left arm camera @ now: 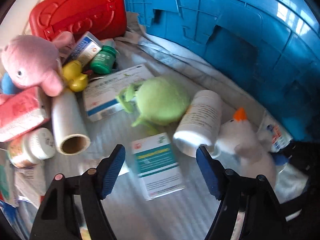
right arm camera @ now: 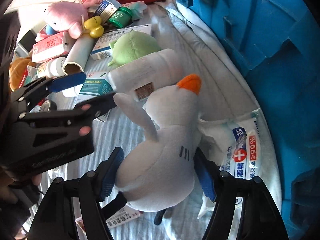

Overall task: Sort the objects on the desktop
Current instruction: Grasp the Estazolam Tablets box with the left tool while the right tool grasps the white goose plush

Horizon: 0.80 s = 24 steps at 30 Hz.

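Observation:
My left gripper (left arm camera: 160,150) points down at a teal-and-white medicine box (left arm camera: 158,166) lying flat on the white cloth. The box sits between the blue pads with a gap on each side, so the jaws are open. From the right wrist view, the left gripper (right arm camera: 98,88) straddles the same box (right arm camera: 94,88). My right gripper (right arm camera: 159,160) is shut on a white plush bird (right arm camera: 166,160) with an orange beak, both pads pressing its body. A white bottle (left arm camera: 200,120) lies against the plush bird (left arm camera: 246,140), beside a green plush (left arm camera: 162,100).
A blue crate (left arm camera: 250,30) walls off the back and right. A red case (left arm camera: 80,8) stands at the back left. On the left are piled a pink plush (left arm camera: 32,62), yellow duck (left arm camera: 76,76), green jar (left arm camera: 103,60), film roll (left arm camera: 68,120) and tissue pack (left arm camera: 18,112). A wipes packet (right arm camera: 244,152) lies right.

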Tool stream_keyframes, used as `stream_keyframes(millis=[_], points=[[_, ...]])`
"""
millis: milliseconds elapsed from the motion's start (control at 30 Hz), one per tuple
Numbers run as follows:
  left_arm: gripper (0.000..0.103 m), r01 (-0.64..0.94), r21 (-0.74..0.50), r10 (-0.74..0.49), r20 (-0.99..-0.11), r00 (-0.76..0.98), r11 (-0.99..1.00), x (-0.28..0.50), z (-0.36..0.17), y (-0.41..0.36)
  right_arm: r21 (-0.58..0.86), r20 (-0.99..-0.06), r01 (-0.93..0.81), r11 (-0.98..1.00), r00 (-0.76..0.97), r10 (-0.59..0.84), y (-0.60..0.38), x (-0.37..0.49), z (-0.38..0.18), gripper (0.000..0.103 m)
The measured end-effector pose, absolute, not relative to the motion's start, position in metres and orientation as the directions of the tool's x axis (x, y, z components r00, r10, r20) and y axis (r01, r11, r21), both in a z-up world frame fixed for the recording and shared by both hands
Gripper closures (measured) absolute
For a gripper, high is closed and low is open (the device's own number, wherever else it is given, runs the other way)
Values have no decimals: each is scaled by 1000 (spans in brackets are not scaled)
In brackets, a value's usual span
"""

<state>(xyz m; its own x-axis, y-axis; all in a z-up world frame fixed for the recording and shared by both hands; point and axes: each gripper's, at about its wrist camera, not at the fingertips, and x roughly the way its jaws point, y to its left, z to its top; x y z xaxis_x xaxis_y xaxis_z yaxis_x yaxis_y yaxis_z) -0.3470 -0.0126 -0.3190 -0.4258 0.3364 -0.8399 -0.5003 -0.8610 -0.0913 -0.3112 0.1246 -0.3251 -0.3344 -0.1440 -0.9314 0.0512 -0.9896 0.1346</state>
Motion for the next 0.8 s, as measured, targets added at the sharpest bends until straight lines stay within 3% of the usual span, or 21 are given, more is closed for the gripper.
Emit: stream_keyframes(millis=[33,100,267,333,367,433,533,800], points=[[40,-513,-118,355,-848,-394,-850,-345,-321,-8,135,-931,48,-990,-335,-144,125,-311,-325,32],[45,-534,-38,291,-870,-398,-844,-341,-330,-2,132,-933,44,-990,-331,-139,128,-309,-324,33],[58,-461,-103,303,-872,-385,-881,-357,-337,-37,138,-930,42,-989,-338,-144,132,-305,-325,33],[61,-469,-72,285,-871,-401,-880,-360,-335,-37,137,-929,45,-990,-340,-144,130,-305,-327,33],[65,-482,-51,276,-869,-410,-875,-359,-337,-34,128,-928,59,-990,-344,-141,123,-310,-328,39],[66,-497,-23,267,-865,-425,-867,-355,-337,-31,62,-922,113,-992,-374,-100,112,-306,-328,41],[66,-514,-18,275,-860,-430,-858,-345,-333,-34,103,-920,127,-987,-366,-143,113,-302,-322,47],[66,-500,16,285,-805,-520,-866,-318,-289,-59,92,-872,183,-979,-460,-167,93,-277,-266,48]])
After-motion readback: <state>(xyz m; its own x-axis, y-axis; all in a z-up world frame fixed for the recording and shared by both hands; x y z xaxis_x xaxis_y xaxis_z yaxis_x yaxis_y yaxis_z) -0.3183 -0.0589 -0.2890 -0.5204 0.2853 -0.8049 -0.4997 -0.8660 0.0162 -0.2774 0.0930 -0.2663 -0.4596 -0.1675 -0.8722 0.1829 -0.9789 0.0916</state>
